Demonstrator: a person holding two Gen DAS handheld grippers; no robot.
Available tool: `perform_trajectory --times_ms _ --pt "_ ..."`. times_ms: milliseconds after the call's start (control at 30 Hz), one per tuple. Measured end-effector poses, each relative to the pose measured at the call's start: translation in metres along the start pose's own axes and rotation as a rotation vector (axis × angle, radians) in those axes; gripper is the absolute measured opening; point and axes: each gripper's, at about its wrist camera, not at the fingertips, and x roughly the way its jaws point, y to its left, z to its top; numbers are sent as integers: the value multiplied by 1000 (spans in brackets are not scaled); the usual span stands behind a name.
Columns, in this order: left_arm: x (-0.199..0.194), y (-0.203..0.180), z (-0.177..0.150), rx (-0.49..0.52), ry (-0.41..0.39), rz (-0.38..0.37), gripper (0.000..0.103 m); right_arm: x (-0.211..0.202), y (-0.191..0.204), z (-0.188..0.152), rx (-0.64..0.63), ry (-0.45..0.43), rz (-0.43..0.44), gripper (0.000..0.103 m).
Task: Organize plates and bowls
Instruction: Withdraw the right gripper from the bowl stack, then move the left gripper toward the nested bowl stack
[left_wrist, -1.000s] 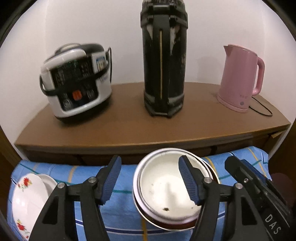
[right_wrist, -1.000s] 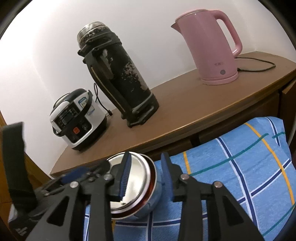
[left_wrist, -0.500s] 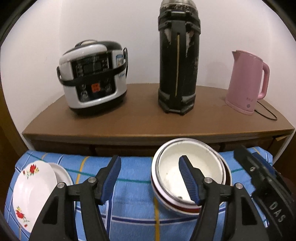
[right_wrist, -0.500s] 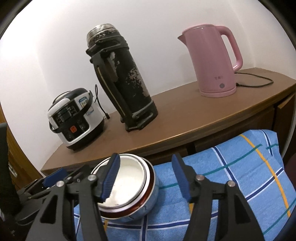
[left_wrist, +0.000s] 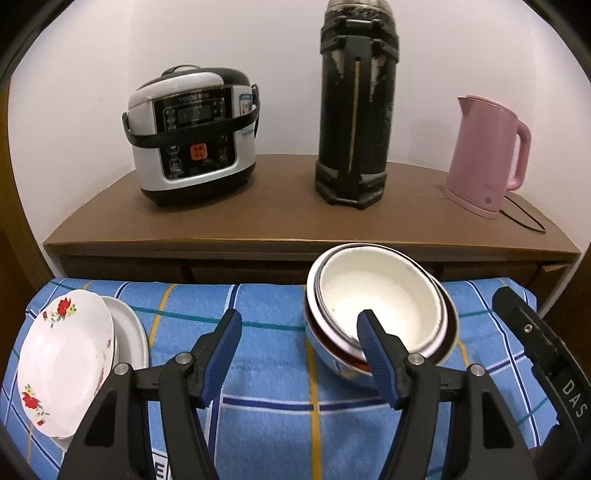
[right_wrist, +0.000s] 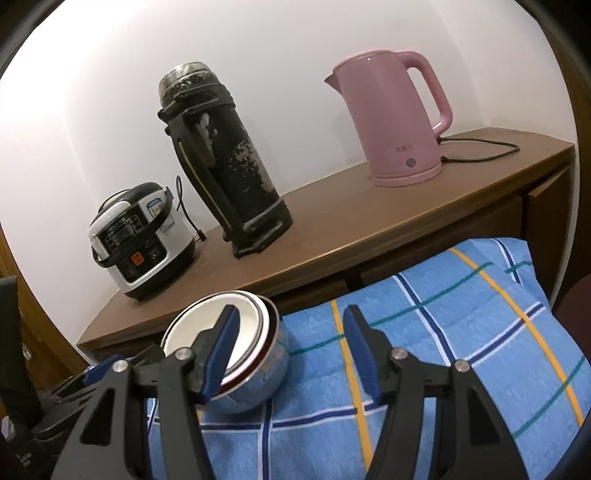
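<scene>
**Bowls stacked, both tongs free**

With the bowl stack (left_wrist: 380, 314) sitting on the blue plaid cloth (left_wrist: 266, 424), nothing blocks it: the brown counter (left_wrist: 288, 218) behind carries the rice cooker (left_wrist: 192, 133) far left, black thermos (left_wrist: 356, 107) in the middle, pink kettle (left_wrist: 484, 155) far right, all well apart from the bowls. The stack has a white bowl nested inside a red-rimmed one, inside a metal one; the top bowl is empty apart from specks. Floral plate (left_wrist: 64, 358) lies near left on a second plate. Left tongs (left_wrist: 297, 343) are apart, holding nothing, right fingertip over the stack's near rim. Right tongs (right_wrist: 290, 345) are also apart and empty. A second ago the right tongs were narrower at the stack's rim; they've since widened.
</scene>
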Motion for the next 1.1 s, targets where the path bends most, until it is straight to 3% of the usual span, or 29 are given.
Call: perform_trajectory --times_ms 500,1100 --pt "-34 -5 -28 37 34 -18 67 -52 1 -17 -42 -70 -77 65" --pt "-70 -5 -46 37 53 -72 67 -104 16 -38 -74 -50 -74 66"
